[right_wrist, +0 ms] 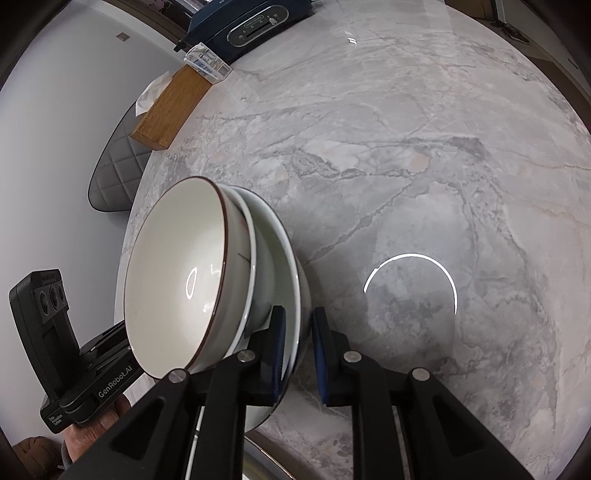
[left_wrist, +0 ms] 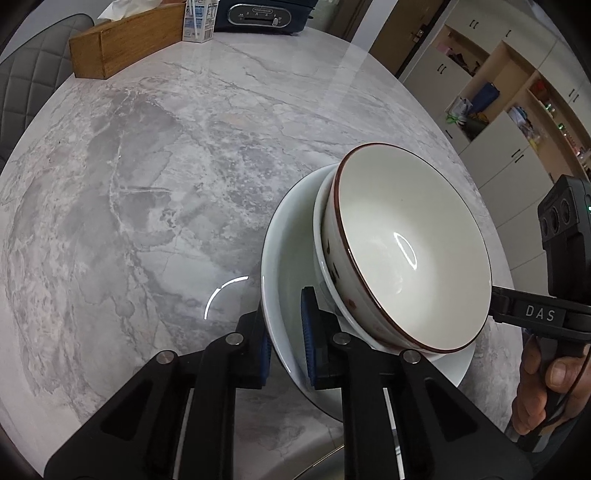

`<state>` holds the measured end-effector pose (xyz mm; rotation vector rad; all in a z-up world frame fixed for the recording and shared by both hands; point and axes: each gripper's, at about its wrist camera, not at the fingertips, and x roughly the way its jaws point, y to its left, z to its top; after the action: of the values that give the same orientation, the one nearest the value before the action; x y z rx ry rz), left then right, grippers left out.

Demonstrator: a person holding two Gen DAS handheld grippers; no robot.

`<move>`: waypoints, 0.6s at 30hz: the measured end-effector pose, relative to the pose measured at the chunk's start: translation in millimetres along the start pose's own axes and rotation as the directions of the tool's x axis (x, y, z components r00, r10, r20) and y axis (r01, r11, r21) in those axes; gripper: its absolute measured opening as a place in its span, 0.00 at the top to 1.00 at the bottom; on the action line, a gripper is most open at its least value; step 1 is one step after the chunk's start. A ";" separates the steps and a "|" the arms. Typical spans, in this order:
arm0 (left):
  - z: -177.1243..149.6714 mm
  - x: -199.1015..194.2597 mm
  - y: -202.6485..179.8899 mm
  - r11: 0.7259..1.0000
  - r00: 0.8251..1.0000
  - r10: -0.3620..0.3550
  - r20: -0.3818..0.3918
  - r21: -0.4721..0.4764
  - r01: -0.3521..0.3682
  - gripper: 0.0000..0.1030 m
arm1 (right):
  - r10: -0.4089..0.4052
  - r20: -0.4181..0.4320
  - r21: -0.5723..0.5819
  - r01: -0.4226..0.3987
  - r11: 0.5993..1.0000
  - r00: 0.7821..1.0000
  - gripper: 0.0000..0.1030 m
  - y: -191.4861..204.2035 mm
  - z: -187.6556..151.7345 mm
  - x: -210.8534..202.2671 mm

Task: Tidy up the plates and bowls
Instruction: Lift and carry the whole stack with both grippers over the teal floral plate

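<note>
Three dishes are nested together. A cream bowl with a brown rim (left_wrist: 406,240) (right_wrist: 173,280) sits in a white bowl (left_wrist: 318,218) (right_wrist: 252,236), which sits in a wide white deep plate (left_wrist: 284,266) (right_wrist: 291,266). My left gripper (left_wrist: 286,343) is shut on the near rim of the deep plate, one blue pad inside and one outside. My right gripper (right_wrist: 299,356) clamps the same plate's rim from the opposite side, and its body (left_wrist: 535,317) shows beyond the stack. I cannot tell whether the stack rests on the marble table (left_wrist: 147,184).
A wooden tissue box (left_wrist: 125,44) (right_wrist: 173,107), a small carton (left_wrist: 199,18) and a dark blue appliance (left_wrist: 266,14) (right_wrist: 255,26) stand at the far edge. A grey quilted chair (left_wrist: 29,74) is on the left. Cabinets (left_wrist: 498,110) stand beyond on the right.
</note>
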<state>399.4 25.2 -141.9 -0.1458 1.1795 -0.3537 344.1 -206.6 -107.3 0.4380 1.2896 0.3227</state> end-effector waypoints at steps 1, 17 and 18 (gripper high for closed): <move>0.1 -0.2 0.6 1.000 1.000 -0.003 -0.002 -0.004 0.003 0.89 | 0.000 0.001 0.001 0.000 1.000 1.000 0.84 0.1 0.2 -0.4; -3.6 -24.7 -6.6 1.000 1.000 0.004 0.016 0.023 -0.004 0.89 | 0.004 0.017 -0.016 -0.003 1.000 1.000 0.84 10.2 -1.5 -14.5; -4.9 -27.7 -7.7 1.000 1.000 0.003 0.017 0.025 -0.004 0.89 | 0.005 0.021 -0.017 -0.004 1.000 1.000 0.84 11.8 -1.4 -16.4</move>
<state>384.2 28.0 -117.2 -0.1248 1.1577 -0.3635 338.8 -203.7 -88.0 0.4287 1.2649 0.3323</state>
